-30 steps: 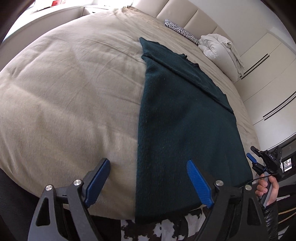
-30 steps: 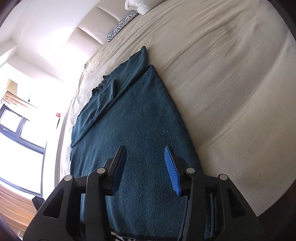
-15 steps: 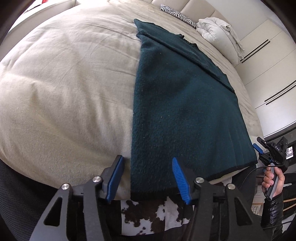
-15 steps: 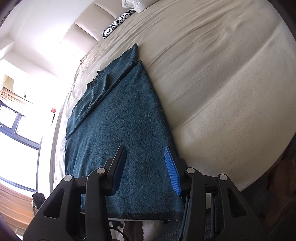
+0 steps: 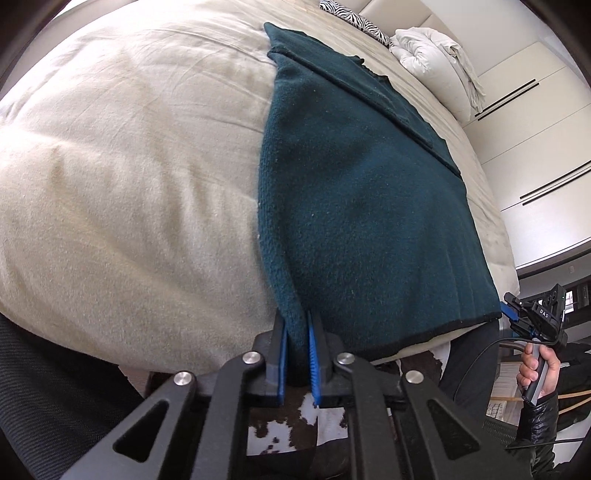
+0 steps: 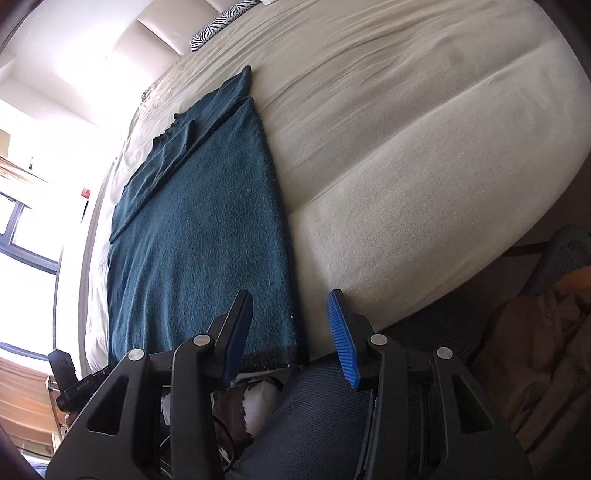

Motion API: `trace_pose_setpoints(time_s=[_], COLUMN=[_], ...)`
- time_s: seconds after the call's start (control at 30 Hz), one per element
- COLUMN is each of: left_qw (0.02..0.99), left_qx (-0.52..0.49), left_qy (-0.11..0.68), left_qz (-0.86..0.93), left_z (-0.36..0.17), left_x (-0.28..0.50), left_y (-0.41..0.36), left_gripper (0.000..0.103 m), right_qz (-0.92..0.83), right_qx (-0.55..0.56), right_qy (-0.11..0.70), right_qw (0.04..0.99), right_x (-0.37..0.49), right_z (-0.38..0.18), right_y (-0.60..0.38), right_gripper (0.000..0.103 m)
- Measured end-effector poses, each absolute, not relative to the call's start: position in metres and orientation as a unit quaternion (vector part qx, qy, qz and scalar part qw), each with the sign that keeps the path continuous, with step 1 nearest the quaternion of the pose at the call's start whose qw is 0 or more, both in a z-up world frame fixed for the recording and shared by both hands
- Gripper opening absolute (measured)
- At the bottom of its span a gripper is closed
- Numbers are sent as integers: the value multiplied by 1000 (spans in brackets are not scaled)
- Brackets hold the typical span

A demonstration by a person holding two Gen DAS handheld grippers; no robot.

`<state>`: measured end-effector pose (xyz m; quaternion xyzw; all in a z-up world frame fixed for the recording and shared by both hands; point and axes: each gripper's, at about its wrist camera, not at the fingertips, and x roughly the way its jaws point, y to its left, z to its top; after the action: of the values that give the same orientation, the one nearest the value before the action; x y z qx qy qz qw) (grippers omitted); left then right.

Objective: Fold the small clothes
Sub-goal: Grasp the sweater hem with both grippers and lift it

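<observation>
Left gripper (image 5: 297, 345) was clamped on the near-left hem corner of the dark teal garment (image 5: 362, 192); the pinched bit was hidden btwn the blue pads. Right gripper (image 6: 291, 332) sat w/ fingers spread wide, gripping nothing, straddling the garment's (image 6: 199, 236) near-right corner at 12 o'clock; contact w/ the cloth couldn't be made out. Garment lay flat on the beige bed (image 5: 129, 166), a folded-in part at its far end toward 1 o'clock. Zebra pillow (image 5: 354, 20) was cut off at the frame edge. Right gripper (image 5: 511, 314) showed in the left view at 4 o'clock, mostly behind the hem.
</observation>
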<state>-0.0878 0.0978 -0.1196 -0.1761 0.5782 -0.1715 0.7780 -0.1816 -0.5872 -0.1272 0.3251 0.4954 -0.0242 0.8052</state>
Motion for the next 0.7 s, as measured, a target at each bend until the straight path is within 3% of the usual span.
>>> trace_pose_setpoints(time_s=[0.37,0.47,0.53,0.7], left_qw=[776,775,775,774], left_qx=[-184,-186,-188,-210], left_qy=[576,576,575,565], left_qz=[-179,-180,-183,-193], left_z=[-117,-116,-114,-106], left_x=[-89,-88,-89,-87], left_y=[103,105,106,113], left_gripper=[8,8,7,7], right_qz=[7,9,8,23], right_qx=[362,361,363,359], right_qy=[539,544,542,526], right_qw=[760,757,758,770], right_x=[-178,-177,-178,-176], right_z=[-144,-148,-150,-141], right_y=[-585,-583,-581,-576], right_gripper=[39,26,11,7])
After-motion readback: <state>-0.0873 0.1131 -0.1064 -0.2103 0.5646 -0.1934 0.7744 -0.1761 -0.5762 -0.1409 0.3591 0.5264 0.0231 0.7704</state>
